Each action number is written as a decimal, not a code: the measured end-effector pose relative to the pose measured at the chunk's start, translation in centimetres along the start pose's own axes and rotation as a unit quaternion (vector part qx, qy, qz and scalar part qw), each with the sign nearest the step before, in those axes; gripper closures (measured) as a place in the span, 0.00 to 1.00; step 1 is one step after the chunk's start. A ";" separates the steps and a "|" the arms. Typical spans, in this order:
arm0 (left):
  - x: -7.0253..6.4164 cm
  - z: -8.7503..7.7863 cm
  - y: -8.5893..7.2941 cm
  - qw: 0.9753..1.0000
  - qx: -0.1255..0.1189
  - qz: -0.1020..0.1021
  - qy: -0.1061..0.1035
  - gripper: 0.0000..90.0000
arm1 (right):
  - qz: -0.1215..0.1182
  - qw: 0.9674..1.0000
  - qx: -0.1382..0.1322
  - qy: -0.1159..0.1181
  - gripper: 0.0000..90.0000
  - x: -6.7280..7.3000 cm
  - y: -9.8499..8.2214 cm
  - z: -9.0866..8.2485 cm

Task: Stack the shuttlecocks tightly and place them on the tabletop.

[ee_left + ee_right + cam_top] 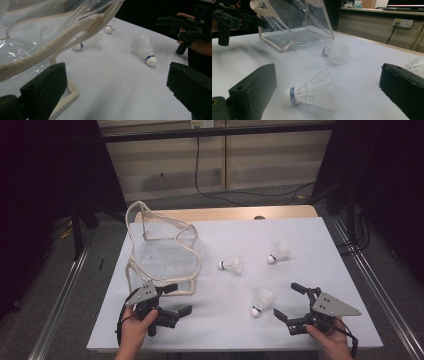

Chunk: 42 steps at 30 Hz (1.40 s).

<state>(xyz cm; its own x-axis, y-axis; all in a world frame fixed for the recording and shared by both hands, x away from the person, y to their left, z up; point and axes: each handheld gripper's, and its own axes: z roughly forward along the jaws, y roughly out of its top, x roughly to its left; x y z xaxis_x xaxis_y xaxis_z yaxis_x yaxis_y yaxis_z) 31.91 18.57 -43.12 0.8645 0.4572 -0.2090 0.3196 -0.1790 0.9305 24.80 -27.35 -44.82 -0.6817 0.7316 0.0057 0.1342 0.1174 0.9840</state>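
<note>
Lying between right gripper point(327, 92) fingers point(253, 92): shuttlecock point(312, 93).

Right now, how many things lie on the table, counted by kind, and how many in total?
Shuttlecocks: 3, the nearest one, the middle one, the far one.
Clear bag: 1.
Total: 4.
</note>
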 end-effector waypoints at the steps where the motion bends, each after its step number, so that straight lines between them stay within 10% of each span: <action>1: 0.0 0.0 0.0 1.000 -0.002 -0.002 0.001 0.03 | 0.000 1.000 0.000 0.000 0.01 0.0 0.0 0.0; 42: 0.8 -2.3 -1.2 0.999 -0.027 0.021 0.008 0.00 | 0.007 1.000 0.003 0.001 0.01 -0.2 0.2 0.4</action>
<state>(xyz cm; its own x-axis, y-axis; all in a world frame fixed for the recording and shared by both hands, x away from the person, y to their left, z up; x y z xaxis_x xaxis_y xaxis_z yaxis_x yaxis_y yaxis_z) 31.30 21.16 -43.74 0.8703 0.4641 -0.1651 0.2614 -0.1509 0.9534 25.22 -27.20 -44.70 -0.6817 0.7314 0.0200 0.1474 0.1105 0.9829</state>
